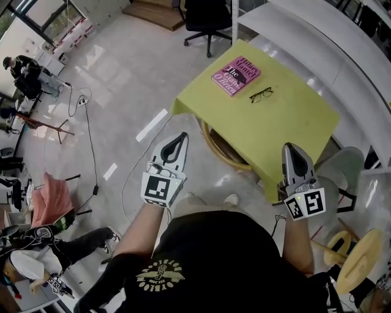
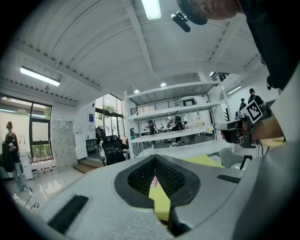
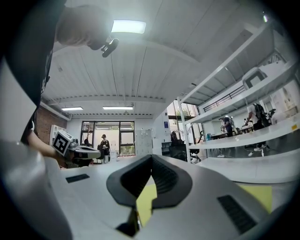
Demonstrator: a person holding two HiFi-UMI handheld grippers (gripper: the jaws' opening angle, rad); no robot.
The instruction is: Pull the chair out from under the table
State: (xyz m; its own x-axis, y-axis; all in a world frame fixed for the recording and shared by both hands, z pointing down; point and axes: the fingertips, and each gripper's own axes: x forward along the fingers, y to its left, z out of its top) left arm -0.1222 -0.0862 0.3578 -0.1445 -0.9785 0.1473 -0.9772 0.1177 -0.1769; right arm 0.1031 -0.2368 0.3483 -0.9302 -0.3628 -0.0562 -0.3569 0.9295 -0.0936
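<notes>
Your left hand-held gripper [image 1: 177, 143] and right hand-held gripper [image 1: 293, 156]: both clenched, empty. Chair [image 1: 215, 150] sits tucked under desk [image 1: 287, 116], ahead of you, between both hands. Left one nearer its round rim.

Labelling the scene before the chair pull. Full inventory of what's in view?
table: 1, yellow-green, centre, ahead of the person
chair: 1, light curved frame, tucked under the table's near edge
book: 1, pink, on the table's far side
glasses: 1, black, on the table beside the book
office chair: 1, black, beyond the table
grey chair: 1, right of the table
shelving: white, along the right
cable: 1, dark, floor at left
left gripper: grey, jaws shut, empty
right gripper: grey, jaws shut, empty
</notes>
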